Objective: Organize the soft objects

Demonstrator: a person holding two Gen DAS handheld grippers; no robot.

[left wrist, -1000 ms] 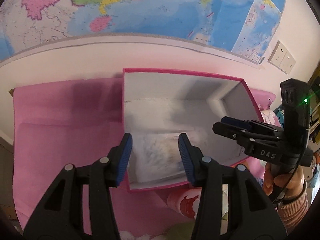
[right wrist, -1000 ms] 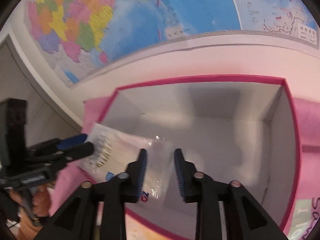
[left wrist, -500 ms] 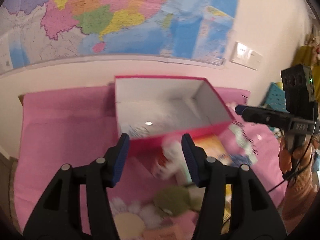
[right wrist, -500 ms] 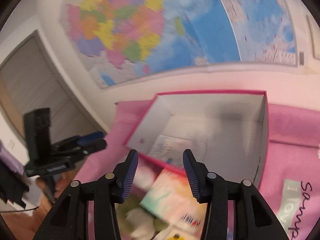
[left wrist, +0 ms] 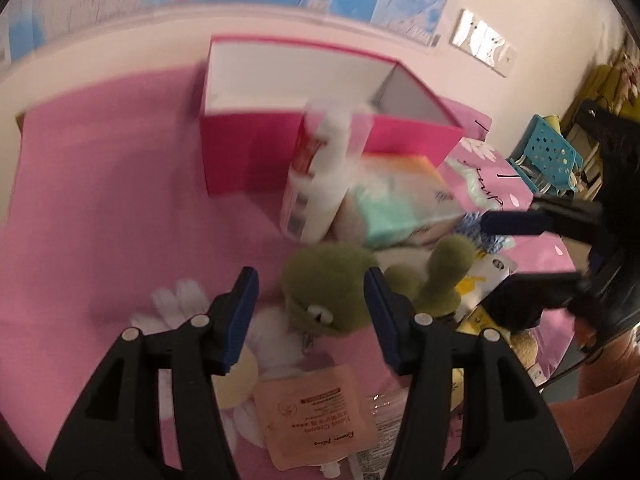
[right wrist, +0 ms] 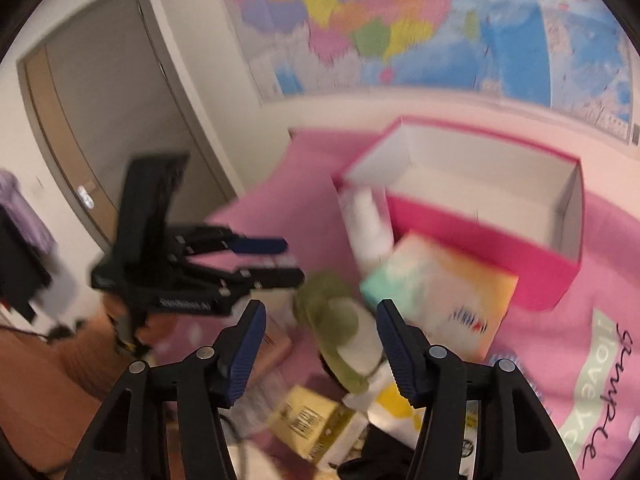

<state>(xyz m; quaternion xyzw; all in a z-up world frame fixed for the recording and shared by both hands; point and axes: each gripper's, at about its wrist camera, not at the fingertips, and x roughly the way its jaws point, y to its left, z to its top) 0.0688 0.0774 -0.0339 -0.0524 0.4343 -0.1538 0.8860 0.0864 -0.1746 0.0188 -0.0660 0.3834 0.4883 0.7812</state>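
Observation:
A green plush frog (left wrist: pixel 332 292) lies on the pink cloth in a heap of soft goods, in front of a pink box (left wrist: pixel 256 152) with white inside. My left gripper (left wrist: pixel 310 312) is open, its fingers either side of the frog's head. My right gripper (right wrist: pixel 320 344) is open above the frog (right wrist: pixel 332 312), empty. A pastel tissue pack (left wrist: pixel 400 204) and a white and red pack (left wrist: pixel 316 184) lean by the box. The box (right wrist: pixel 532 272) also shows in the right wrist view, as does my left gripper (right wrist: pixel 276 258). My right gripper (left wrist: pixel 516 248) shows at the right of the left wrist view.
A peach hand-cream pouch (left wrist: pixel 316 408) and a white flower cushion (left wrist: pixel 180 300) lie near my left gripper. Yellow packets (right wrist: pixel 308 420) lie under my right gripper. A map covers the wall (right wrist: pixel 400 20); a door (right wrist: pixel 100 120) stands at left. A blue basket (left wrist: pixel 548 156) stands at right.
Both grippers have pulled back out of the box and dropped low over the heap in front of it. The clear packet stays in the box. Both views are blurred by motion.

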